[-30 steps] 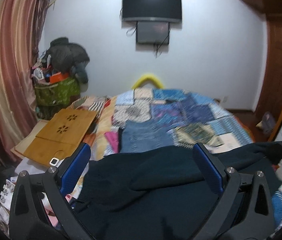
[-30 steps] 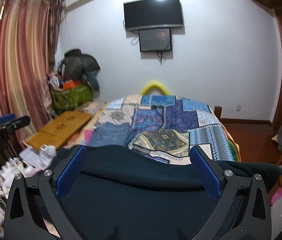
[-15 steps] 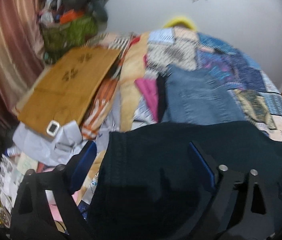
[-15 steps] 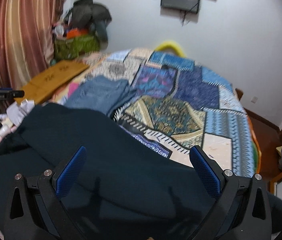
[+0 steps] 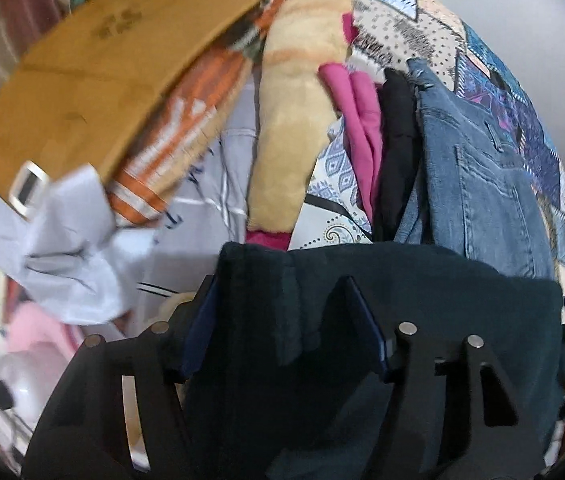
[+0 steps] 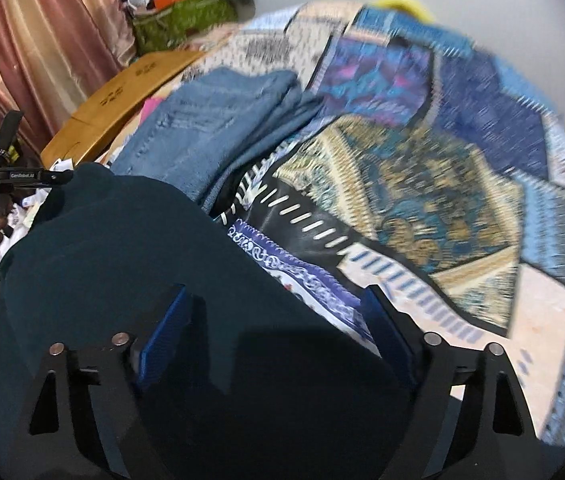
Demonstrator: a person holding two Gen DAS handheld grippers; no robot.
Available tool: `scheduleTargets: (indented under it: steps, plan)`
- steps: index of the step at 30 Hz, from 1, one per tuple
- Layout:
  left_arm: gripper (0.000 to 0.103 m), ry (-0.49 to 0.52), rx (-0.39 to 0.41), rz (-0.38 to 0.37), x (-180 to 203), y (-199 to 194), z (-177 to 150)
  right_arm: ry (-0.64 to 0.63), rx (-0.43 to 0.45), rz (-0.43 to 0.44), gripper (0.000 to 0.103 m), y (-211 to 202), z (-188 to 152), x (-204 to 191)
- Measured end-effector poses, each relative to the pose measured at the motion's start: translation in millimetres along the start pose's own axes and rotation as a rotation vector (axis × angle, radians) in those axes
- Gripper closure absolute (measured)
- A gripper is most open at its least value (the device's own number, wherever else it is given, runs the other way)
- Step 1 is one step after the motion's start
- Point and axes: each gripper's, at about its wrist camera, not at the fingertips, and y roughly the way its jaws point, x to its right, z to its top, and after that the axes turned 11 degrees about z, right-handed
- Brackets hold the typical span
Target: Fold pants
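Both wrists now tip steeply down at the bed; a second ago they looked across the room at the wall screen, which is out of frame now.

Left gripper [image 5: 278,320]: jaws have just been closing, roughly half open. The dark pants [image 5: 422,300] lie between the pads, a thick seamed edge, perhaps the waistband, running up the gap. I cannot tell whether the pads press the cloth yet.

Right gripper [image 6: 274,332]: jaws have also just been closing, but stand wide. Dark cloth fills the gap on the left-pad side; the right pad sits over the patchwork quilt [image 6: 422,184]. No pinch that I can see.

Pants: spread across the near end of the bed, under both grippers. Folded jeans [image 5: 478,168] lie just beyond them, touching or overlapping their far edge. Wooden board [image 5: 94,64] is off to the left.

My reading: both hands have come down onto the near edge to take hold for a fold. Grip not yet made. Frames blurred, so edges are uncertain.
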Motion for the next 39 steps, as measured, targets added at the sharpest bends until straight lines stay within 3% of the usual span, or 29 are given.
scheduleTargets:
  steps: [4,6,8,10,11,15,18,21,26,29,39]
  plan:
    - [0.050,0.028,-0.002,-0.004,7,6,0,0.016,-0.041,0.090,0.033,17,3,2]
    - [0.064,0.055,0.022,0.039,11,3,-1,0.026,-0.050,0.127,0.041,22,0,2]
    - [0.073,0.070,0.028,0.068,13,1,-4,0.033,-0.049,0.148,0.047,22,-3,1]
    - [0.081,0.070,0.026,0.061,11,-1,-4,0.041,-0.046,0.173,0.061,21,-5,0]
    - [0.093,0.071,0.033,0.069,11,-4,-5,0.039,-0.046,0.180,0.066,20,-6,-1]
    - [0.095,0.084,0.081,0.095,13,-20,-8,-0.042,-0.051,0.120,0.094,21,-8,-18]
    - [0.095,0.085,0.146,0.125,15,-43,-4,-0.080,-0.023,0.056,0.097,12,-5,-25]
    - [0.095,0.087,0.206,0.137,16,-68,4,-0.092,0.059,0.010,0.097,-13,8,-25]
    - [0.095,0.080,0.317,0.111,17,-124,21,-0.121,0.219,-0.062,0.097,-66,35,-39]
    - [0.095,0.093,0.367,0.110,21,-151,20,-0.138,0.265,-0.081,0.098,-85,39,-58]
    - [0.095,0.120,0.413,0.126,3,-180,-47,-0.162,0.260,-0.068,0.098,-105,-20,-101]
